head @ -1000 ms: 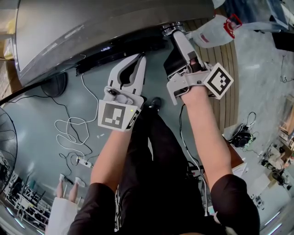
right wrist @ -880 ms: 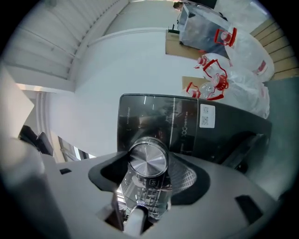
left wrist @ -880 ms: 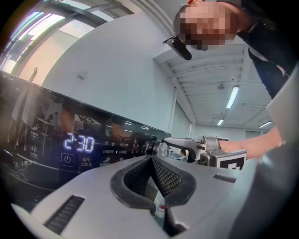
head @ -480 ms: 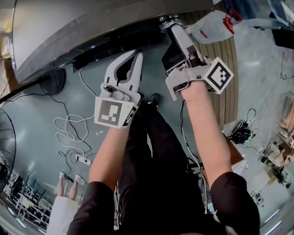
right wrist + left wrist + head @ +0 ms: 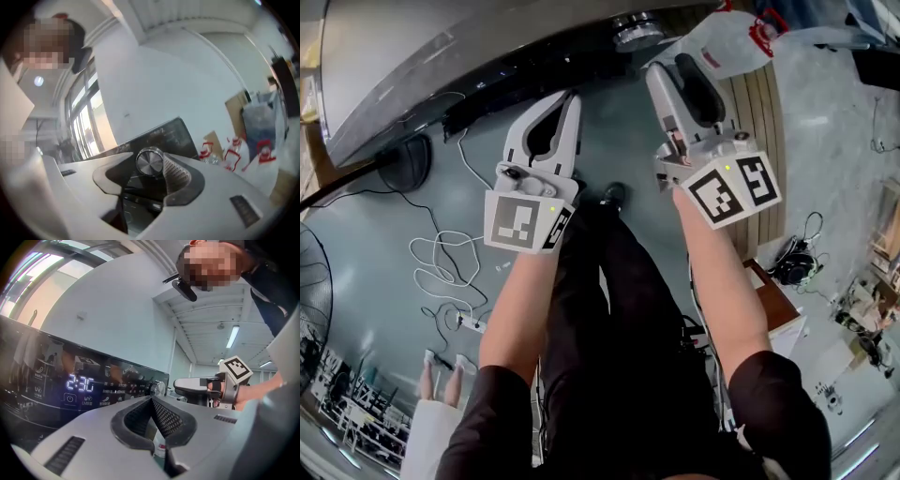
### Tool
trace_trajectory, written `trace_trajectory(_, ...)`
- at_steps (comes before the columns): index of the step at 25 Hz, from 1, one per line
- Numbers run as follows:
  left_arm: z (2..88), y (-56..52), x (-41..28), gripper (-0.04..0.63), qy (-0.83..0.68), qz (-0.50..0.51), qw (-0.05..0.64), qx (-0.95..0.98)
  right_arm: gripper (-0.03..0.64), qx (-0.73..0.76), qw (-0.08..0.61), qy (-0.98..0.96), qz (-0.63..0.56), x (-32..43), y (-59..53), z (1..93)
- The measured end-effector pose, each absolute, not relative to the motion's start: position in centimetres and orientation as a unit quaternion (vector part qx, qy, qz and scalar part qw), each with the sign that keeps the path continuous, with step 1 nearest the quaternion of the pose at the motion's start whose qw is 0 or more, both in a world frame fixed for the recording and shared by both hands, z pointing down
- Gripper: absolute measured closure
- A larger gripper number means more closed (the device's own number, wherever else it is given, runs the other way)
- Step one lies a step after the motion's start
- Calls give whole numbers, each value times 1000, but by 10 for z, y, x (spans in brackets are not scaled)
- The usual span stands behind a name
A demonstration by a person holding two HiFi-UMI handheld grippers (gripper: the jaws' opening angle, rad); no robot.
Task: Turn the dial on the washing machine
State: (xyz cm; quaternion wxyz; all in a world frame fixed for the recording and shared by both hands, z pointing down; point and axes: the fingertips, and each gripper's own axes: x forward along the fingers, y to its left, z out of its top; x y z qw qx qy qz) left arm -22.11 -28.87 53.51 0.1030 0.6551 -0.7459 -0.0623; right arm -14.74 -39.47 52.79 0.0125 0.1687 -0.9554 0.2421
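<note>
Silver dial (image 5: pixel 636 31) stands free on washing machine (image 5: pixel 412 56)
Right gripper (image 5: pixel 667 66), jaws apart but just narrowing, sits short of it; left gripper (image 5: pixel 569 97) jaws meet.

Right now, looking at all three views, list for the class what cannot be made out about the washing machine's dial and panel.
- Dial setting: right gripper view, blurred; no pointer mark shows.
- Panel labels: left gripper view, too small and under glare; only the lit display stands out.
- Washing machine far side: head view, cut off by the top edge.
</note>
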Motion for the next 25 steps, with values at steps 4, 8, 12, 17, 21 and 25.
trace_trajectory(4,538,-288,-219,581,-746,-60,105,655,488,194,56,-979,39,-144,-380,527)
trace_trajectory(8,540,-286,-216,581,-745,-59,107,656,565,199,100,-973,-54,-143,-365,538)
trace_trajectory(12,545,-285,-221,581,-746,-58,110,654,594,210,137,-968,-31,-144,-362,559)
trace_trajectory(17,541,-284,-215,581,-745,-52,112,655,594,209,128,-969,-20,-139,-365,551)
trace_trajectory(21,526,-274,-204,581,-747,-49,106,655,594,215,108,-971,-16,-125,-365,527)
trace_trajectory(25,488,-254,-199,581,-744,-45,101,659,594,208,80,-975,-15,-110,-361,483)
